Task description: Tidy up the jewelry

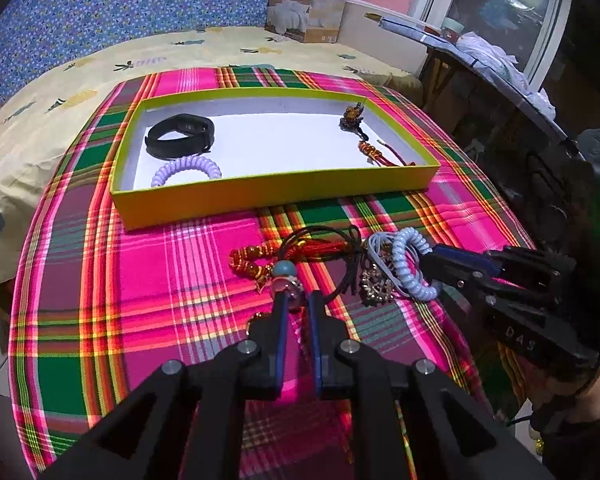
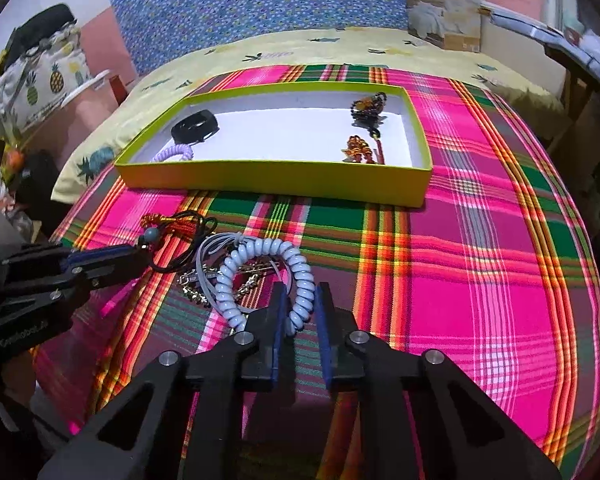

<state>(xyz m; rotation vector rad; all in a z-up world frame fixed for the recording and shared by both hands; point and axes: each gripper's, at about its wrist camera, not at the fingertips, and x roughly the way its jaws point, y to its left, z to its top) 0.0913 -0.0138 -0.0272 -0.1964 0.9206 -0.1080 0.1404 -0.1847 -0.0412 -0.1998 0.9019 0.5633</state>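
Left gripper (image 1: 298,304) pinching beaded pendant (image 1: 286,276); right gripper (image 2: 300,300) spread astride pale-blue coil bracelet (image 2: 268,276) — yellow tray (image 2: 276,180) beyond.

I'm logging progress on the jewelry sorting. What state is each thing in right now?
Box: open, no lid in view.
Black band: in the box.
Purple coil: in the box.
Blue coil: on the cloth, between the right gripper fingers, jaws not closed.
Bead cord: on the cloth, between the left gripper fingers, jaws narrow.
Gold chain: on the cloth, unsorted.
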